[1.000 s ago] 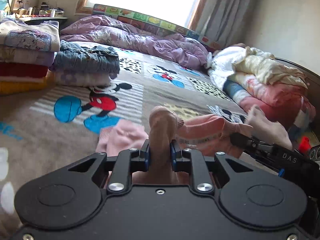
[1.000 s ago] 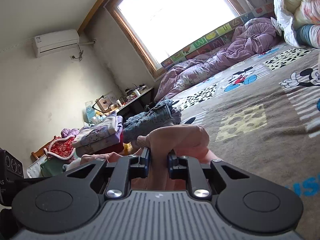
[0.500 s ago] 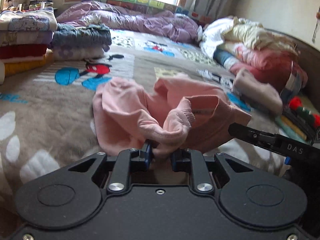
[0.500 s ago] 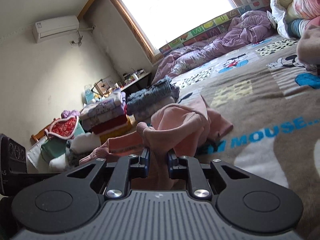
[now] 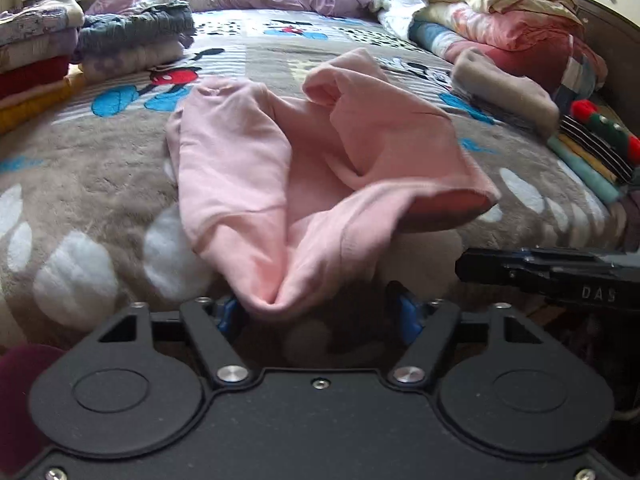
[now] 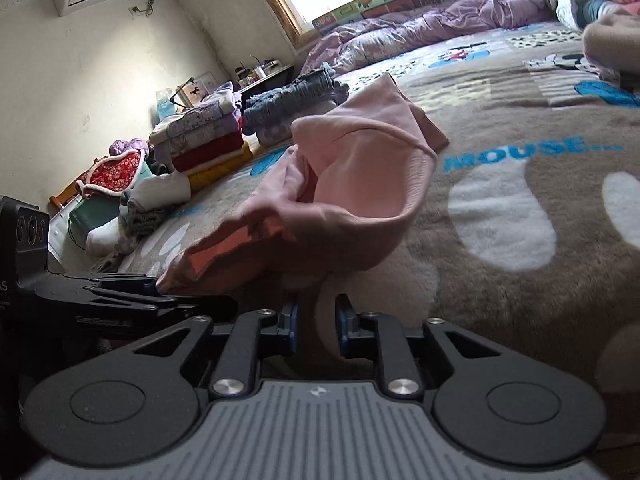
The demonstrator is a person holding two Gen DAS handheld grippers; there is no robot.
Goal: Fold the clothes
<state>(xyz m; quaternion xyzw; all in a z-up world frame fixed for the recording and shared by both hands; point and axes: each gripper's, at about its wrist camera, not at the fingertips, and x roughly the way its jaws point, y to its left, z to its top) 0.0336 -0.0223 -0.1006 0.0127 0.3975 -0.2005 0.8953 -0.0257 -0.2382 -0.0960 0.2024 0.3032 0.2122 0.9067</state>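
Pink garment (image 5: 320, 184) sprawls on the bed (image 5: 100, 184), bunched and creased, one edge curled up, nowhere near a tidy fold. Left gripper (image 5: 320, 312) stands spread wide, nothing between its pads, with the garment's near corner lying just in front. Right gripper (image 6: 316, 320) shows a narrow gap between its pads and no cloth in it, so it looks released too, the garment's lifted hem just ahead. Over by the wall, neat folded stacks (image 5: 36, 52) and a grey-blue folded pile (image 5: 136, 36) sit ready. A loose heap of clothes (image 5: 500, 28) waits on the right. My read: several pieces are folded, and this pink one needs flattening and folding.
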